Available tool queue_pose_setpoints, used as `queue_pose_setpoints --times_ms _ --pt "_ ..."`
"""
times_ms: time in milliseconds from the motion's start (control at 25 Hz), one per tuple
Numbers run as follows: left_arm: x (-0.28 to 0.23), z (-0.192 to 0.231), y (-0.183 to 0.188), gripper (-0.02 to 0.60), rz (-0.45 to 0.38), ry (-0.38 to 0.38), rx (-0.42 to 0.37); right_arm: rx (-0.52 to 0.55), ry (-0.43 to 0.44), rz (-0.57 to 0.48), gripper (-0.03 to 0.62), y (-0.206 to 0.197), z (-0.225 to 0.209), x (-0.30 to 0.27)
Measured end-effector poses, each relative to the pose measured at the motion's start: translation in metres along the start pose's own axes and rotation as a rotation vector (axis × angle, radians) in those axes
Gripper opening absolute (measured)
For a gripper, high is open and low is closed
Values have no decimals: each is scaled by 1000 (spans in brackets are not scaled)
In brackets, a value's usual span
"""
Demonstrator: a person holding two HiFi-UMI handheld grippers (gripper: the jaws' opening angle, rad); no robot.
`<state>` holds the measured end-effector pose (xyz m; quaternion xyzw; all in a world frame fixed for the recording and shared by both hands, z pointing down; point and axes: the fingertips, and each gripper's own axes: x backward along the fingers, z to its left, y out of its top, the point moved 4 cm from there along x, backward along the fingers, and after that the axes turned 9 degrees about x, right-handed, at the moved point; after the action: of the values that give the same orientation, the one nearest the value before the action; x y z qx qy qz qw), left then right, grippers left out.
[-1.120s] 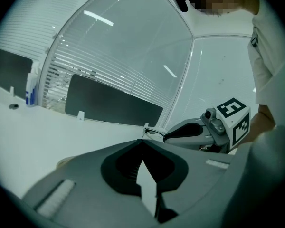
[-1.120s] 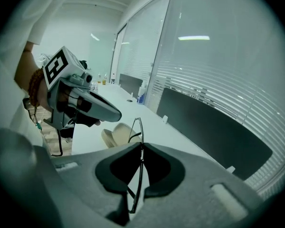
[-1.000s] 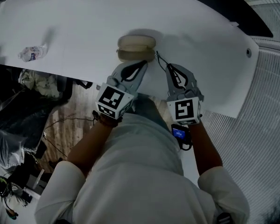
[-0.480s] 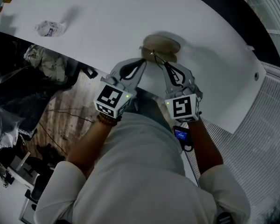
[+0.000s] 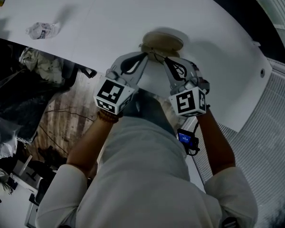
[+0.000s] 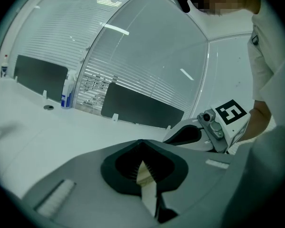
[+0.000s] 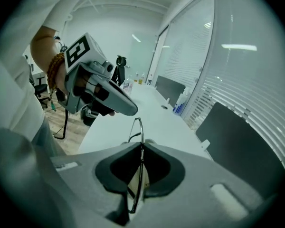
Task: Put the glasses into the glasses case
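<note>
**Ana:** What is the biggest thing here?

**Ben:** The white table. It runs across the top of the head view. A person in a white top leans over its near edge.

**Ana:** What comes next?

**Ben:** The two claws. The left gripper and the right gripper both point away from the person. Their tips sit close together. Each one has a cube with black and white squares on its back.

**Ana:** What are the tips pointing at?

**Ben:** The glasses case. It is tan and round at the ends. It sits on the table, right at the tips.

**Ana:** Is the left claw open?

**Ben:** No. Its jaws are closed, and a cream edge of the case is pinched between them.

**Ana:** Is anything else on the table?

**Ben:** A crumpled wrapper. It lies far off to the left, well apart from the case.

**Ana:** And the smallest thing?

**Ben:** The glasses. They are thin dark wire. The right claw is closed tight on them, and the top of the frame pokes out past its tips. They hang just over the near edge of the case. I cannot tell if they touch it.
</note>
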<state>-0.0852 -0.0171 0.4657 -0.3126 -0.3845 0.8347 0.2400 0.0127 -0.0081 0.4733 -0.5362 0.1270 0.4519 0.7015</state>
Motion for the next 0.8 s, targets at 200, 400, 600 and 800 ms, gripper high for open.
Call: queue_pose_setpoints --times_ms 200,400,600,800 --pt "-16 19 -10 2 18 12 24 140 30 5 17 -18 -1 -29" --pt "-35 35 -23 3 43 1 48 212 73 -3 17 -38 -1 -55" --pt "-52 49 -34 3 70 -1 52 229 87 6 17 -43 -6 -74" --pt "-66 62 -43 3 88 0 58 241 105 6 17 -51 -9 -92"
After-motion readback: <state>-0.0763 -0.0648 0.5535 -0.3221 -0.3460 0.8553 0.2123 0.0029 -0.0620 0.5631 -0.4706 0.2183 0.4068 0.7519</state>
